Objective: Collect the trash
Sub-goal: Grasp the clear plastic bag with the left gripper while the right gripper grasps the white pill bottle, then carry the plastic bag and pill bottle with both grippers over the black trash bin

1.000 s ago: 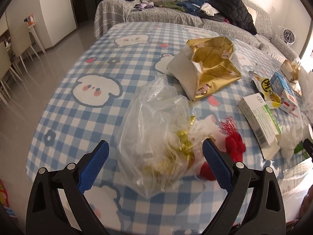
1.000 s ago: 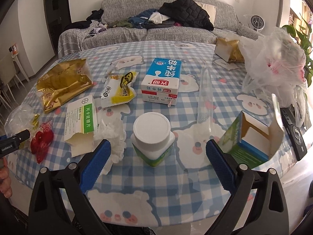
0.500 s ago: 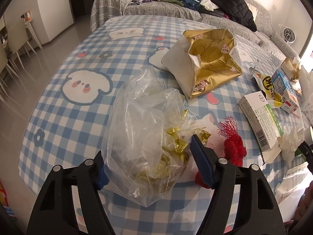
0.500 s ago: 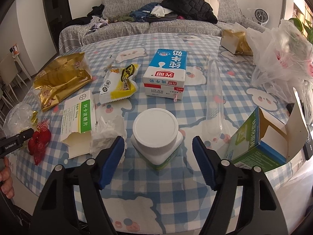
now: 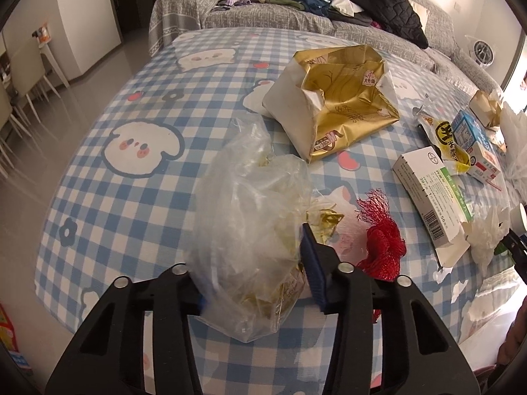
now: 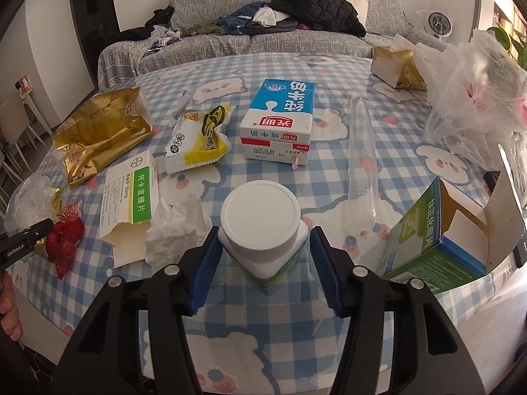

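In the left wrist view my left gripper [image 5: 253,279] has closed on a clear plastic bag [image 5: 250,204] holding gold wrappers; its left pad is hidden behind the bag. A red mesh net [image 5: 382,243] lies just right of it. In the right wrist view my right gripper [image 6: 263,263] has its jaws close on both sides of a white-capped bottle [image 6: 262,227] with a green label, standing upright on the checked tablecloth [image 6: 230,312]. The pads stand at or near the bottle's shoulders; contact is unclear.
On the table: a gold paper bag [image 6: 98,131], a green-and-white medicine box [image 6: 130,194], crumpled tissue [image 6: 174,230], a yellow snack wrapper [image 6: 201,138], a blue milk carton [image 6: 280,121], a clear tube [image 6: 362,161], an open green box [image 6: 454,230], a plastic bag [image 6: 474,98]. A sofa [image 6: 263,36] stands behind.
Both grippers narrowed from wide open. The left closed onto the clear plastic bag. The right moved forward and closed in around the white-capped bottle.
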`<state>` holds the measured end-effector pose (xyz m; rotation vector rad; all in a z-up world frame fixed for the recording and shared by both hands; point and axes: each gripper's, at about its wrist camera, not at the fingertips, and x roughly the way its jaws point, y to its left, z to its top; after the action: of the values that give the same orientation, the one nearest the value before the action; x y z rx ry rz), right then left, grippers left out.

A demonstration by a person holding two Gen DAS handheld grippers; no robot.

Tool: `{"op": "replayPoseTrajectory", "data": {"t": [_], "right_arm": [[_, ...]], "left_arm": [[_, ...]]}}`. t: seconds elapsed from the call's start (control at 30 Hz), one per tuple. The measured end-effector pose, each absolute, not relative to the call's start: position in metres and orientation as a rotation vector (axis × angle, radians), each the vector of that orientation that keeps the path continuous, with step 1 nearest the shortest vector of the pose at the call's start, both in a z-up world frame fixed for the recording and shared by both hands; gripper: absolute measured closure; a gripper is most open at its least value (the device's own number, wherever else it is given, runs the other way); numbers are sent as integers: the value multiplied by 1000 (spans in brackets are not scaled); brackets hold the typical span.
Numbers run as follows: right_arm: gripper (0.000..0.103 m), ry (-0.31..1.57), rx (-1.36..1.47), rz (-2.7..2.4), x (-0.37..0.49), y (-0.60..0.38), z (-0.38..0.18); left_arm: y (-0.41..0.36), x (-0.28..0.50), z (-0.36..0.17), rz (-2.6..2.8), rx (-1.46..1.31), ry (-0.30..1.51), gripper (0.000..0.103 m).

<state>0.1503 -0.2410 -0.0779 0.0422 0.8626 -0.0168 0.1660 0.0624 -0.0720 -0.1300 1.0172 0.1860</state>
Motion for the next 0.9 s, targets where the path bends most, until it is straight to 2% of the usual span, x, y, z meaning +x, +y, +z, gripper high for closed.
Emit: {"op": "replayPoseTrajectory", "data": {"t": [0.2,0.47,0.9], "right_arm": [[54,861,41,-14,150,-240,-77],[54,858,39,-16,149,-240,-76],[54,840,40,-15,135,-242,-63]], "left_arm": [[60,163,-69,170,-117,997,70],[54,161,-66,161,-98,987,76],[53,147,-55,146,-113,976,78]]}}
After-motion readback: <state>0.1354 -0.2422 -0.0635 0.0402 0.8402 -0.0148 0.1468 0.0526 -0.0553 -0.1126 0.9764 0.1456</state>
